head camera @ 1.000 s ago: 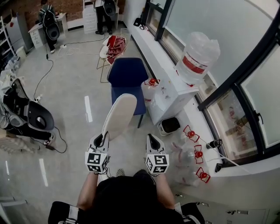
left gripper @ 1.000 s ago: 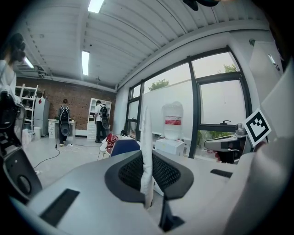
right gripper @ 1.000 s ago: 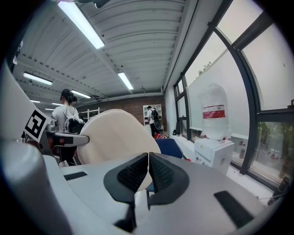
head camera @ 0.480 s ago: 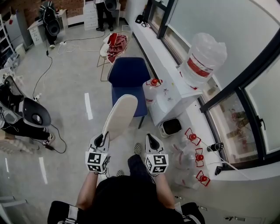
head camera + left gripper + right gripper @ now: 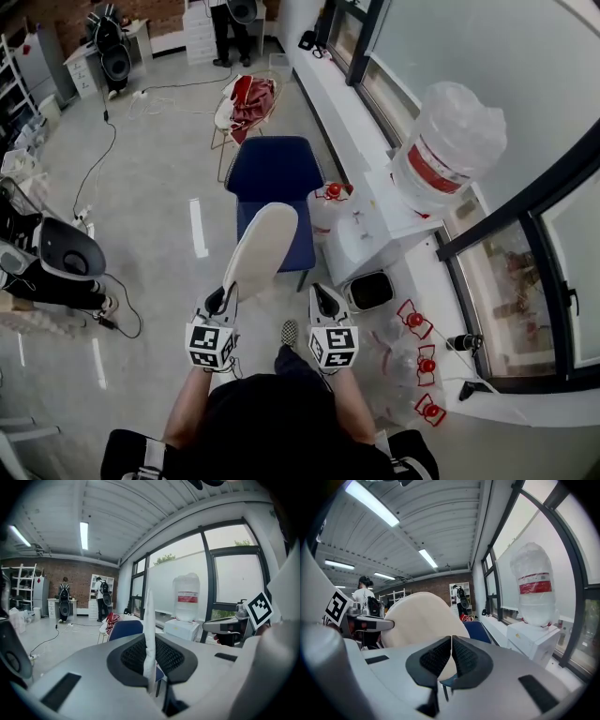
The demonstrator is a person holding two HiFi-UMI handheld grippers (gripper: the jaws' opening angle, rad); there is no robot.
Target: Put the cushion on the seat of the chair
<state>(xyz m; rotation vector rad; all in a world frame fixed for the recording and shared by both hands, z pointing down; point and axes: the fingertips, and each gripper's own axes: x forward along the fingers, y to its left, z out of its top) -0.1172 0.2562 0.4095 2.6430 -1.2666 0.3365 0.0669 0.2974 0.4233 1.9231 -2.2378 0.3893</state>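
Observation:
A cream, rounded cushion (image 5: 259,251) stands on edge in front of me, pinched at its near end by my left gripper (image 5: 223,298), which is shut on it. In the left gripper view the cushion (image 5: 149,634) shows as a thin white edge between the pads. My right gripper (image 5: 320,298) is shut with nothing in it, a little to the right of the cushion (image 5: 419,620). The blue chair (image 5: 276,178) stands just beyond the cushion's far end, its seat bare, also seen as a blue chair (image 5: 123,628) past the left jaws.
A white cabinet with a water bottle (image 5: 448,150) stands right of the chair, with red-capped bottles (image 5: 412,323) and a bin (image 5: 370,291) on the floor. A second chair with red cloth (image 5: 246,103) is behind. Equipment and cables (image 5: 56,258) lie left; people stand at the back.
I have walked forward with both grippers and the cushion: the blue chair is closer and the cushion's far end now overlaps its seat's front edge.

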